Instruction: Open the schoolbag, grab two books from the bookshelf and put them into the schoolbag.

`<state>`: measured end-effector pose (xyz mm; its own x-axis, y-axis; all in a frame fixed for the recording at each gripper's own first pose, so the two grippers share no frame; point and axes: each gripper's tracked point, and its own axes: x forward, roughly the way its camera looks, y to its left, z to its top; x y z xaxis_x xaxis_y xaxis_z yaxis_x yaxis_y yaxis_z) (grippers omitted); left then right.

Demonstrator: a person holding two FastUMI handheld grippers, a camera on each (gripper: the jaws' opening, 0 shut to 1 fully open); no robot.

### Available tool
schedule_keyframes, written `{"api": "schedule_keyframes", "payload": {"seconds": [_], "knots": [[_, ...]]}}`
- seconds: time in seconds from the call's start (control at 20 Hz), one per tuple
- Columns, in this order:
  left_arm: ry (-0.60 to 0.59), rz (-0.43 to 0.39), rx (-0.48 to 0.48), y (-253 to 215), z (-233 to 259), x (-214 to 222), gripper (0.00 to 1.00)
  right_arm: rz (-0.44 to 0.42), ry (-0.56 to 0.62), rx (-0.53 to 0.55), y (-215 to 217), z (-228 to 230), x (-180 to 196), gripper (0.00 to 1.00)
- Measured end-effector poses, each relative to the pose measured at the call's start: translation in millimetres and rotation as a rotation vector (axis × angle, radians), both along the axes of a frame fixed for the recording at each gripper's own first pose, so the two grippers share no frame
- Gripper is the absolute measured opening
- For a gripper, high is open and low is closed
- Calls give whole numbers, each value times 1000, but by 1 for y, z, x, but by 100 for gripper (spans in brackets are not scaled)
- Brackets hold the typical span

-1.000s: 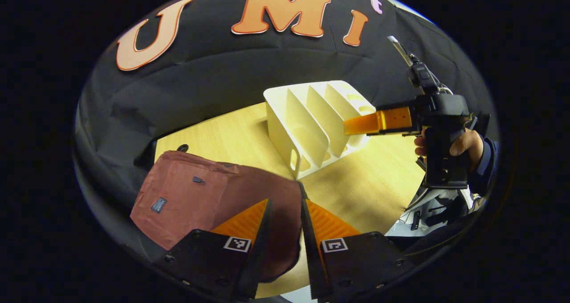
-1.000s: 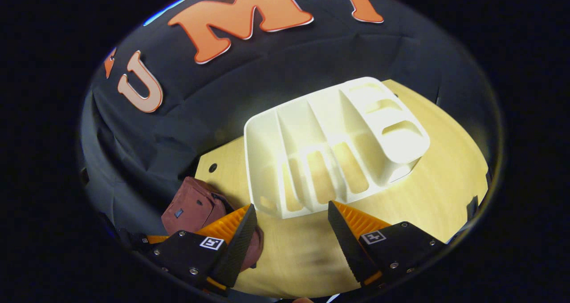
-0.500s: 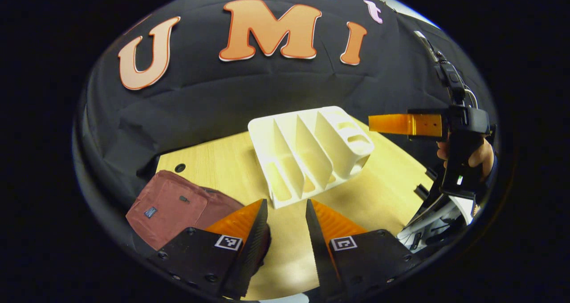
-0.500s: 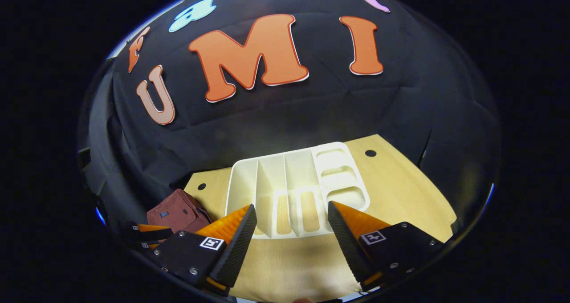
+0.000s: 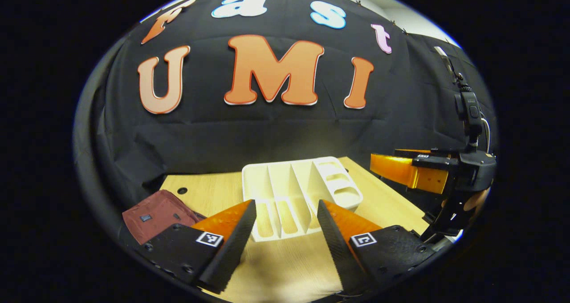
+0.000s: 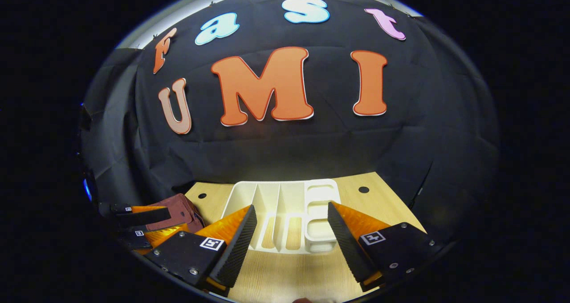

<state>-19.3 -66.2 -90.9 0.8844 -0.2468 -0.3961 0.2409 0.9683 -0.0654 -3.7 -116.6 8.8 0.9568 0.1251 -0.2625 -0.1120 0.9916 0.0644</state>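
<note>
In the left gripper view, the bag (image 5: 153, 215) lies at the far left of the table (image 5: 285, 267), close to the table's left edge, with dark cloth just beyond it. A small round hole (image 5: 181, 190) in the tabletop sits behind the bag near the back edge. The left gripper (image 5: 283, 240) hangs over the table's near part with its fingers spread apart and nothing between them; bare wood shows through the gap. Just beyond the fingertips stands the white shelf (image 5: 300, 191), its slots empty, its back near the table's rear edge and the wall cloth. To the right of the shelf a strip of bare table runs to the right edge. Above that edge, at the far right, the right gripper (image 5: 403, 169) is held in the air, seen side-on and pointing left, apart from the shelf.

In the right gripper view, the left gripper (image 6: 147, 225) shows at the far left, low over the table, with the bag (image 6: 176, 209) just behind it. The right gripper (image 6: 291, 234) is released, its fingers wide apart and holding nothing. The shelf (image 6: 289, 214) lies straight ahead between the fingertips, not touching them. Right of the shelf the table (image 6: 383, 205) is bare wood out to its right edge, with a round hole (image 6: 364, 189) near the back corner.
</note>
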Motion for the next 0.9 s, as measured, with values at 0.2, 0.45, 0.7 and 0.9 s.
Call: {"api": "schedule_keyframes", "payload": {"seconds": [0.2,0.45,0.7,0.9], "knots": [[-78,56,-20,4,19,-2,94,18,-62,-28,-5,19,-18,95],[-191,156,-17,7,46,-9,96,13,-100,-37,-9,28,-31,95],[-285,229,-31,15,63,-17,96,-3,-130,-40,-17,30,-42,95],[-395,273,-25,17,80,-28,95,-7,-142,-21,-20,28,-48,95]]}}
